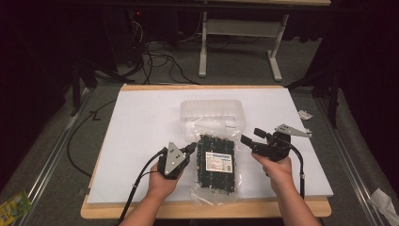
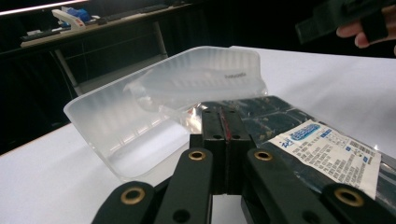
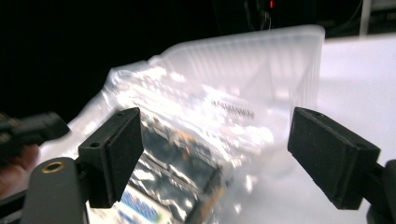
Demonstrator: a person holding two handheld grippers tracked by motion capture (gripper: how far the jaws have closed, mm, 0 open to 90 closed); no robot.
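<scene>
Left tongs (image 1: 192, 149) shut at the seaweed packet's (image 1: 215, 162) left edge, right tongs (image 1: 248, 136) wide beside its far right corner; we note its long axis runs toward the plastic tray (image 1: 212, 112).

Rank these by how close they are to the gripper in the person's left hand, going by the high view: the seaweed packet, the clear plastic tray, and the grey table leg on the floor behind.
1. Seaweed packet: right beside the left gripper, toward the table's middle.
2. Clear plastic tray: beyond the packet's far end.
3. Grey table leg: on the floor past the table's far edge.
</scene>
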